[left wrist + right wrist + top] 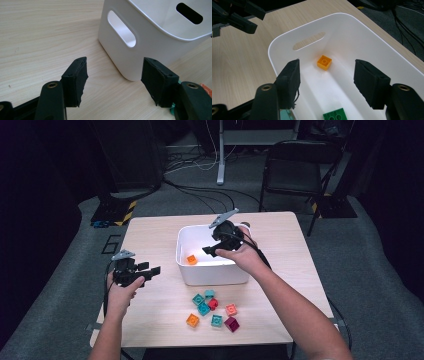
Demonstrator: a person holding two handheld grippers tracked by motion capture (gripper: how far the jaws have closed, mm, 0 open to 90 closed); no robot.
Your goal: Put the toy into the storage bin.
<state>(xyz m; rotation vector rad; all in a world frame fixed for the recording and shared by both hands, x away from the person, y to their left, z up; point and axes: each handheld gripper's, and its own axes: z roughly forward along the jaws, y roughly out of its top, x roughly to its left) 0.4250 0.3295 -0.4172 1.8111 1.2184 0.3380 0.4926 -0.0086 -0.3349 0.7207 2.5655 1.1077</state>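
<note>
A white bin [212,270] stands mid-table. An orange brick [191,259] lies inside it, also seen in the right gripper view as the orange brick [324,62], with a green brick [335,115] nearer the camera. My right gripper [212,249] hovers open over the bin [277,45], nothing between its jaws [325,85]. My left gripper [152,268] is open, low over the table, left of the bin, facing the bin's handle wall [140,50]; its jaws hold nothing [115,80].
Several loose bricks in teal, orange, red and magenta [212,310] lie on the wooden table [150,235] in front of the bin. A black folding chair [295,167] stands beyond the table's far right corner. Cables run across the floor.
</note>
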